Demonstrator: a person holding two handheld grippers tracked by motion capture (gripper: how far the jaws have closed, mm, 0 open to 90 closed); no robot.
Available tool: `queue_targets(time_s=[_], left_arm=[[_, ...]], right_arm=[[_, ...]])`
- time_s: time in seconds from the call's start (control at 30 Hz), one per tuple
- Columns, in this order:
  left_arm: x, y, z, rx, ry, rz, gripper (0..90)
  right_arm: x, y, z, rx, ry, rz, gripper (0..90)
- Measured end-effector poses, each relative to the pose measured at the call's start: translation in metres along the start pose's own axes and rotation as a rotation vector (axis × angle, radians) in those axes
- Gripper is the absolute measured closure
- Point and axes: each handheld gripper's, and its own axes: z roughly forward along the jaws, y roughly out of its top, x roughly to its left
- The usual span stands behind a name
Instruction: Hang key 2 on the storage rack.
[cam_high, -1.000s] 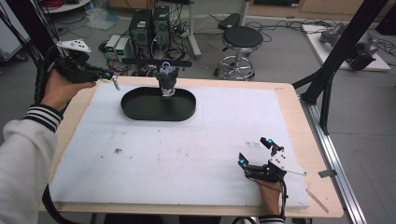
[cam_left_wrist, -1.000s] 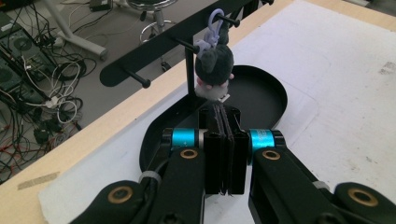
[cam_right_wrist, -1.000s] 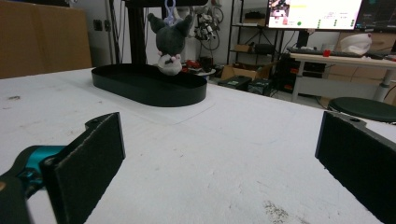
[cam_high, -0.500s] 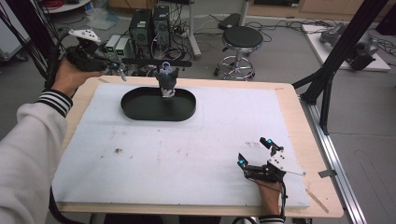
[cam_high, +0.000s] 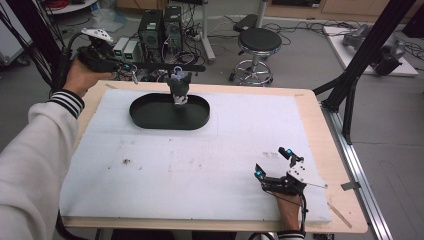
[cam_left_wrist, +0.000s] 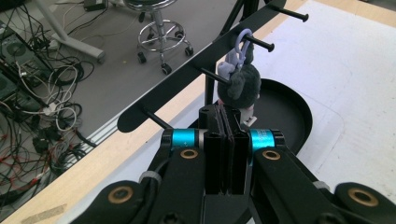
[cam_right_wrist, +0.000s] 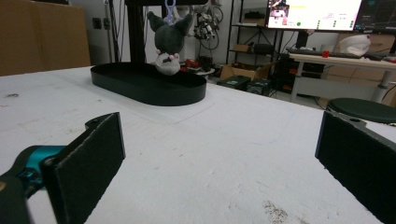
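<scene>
A dark grey plush toy hangs by a lilac clip from a peg of a black rack bar, above a black oval tray. My left gripper is shut with nothing between its jaws and is held off the table's far left corner, at the left end of the bar. In the left gripper view its closed jaws point toward the plush. My right gripper rests open on the white board at the front right, facing the plush and the tray from afar.
A white foam board covers the wooden table. Behind the table stand a stool and computer towers with loose cables. A black frame strut rises at the right.
My left hand has carried its shut gripper away from the table's far left corner, farther back toward the end of the rack bar. The right gripper has kept still.
</scene>
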Motion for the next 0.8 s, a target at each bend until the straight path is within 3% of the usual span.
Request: queue_targets(time_s=[0.8], left_arm=[[0.017,-0.009,0.025,0.033,-0.002,-0.027,88.1]], right_arm=[[0.000,0.000,0.000,0.002,-0.001,0.004,0.7]])
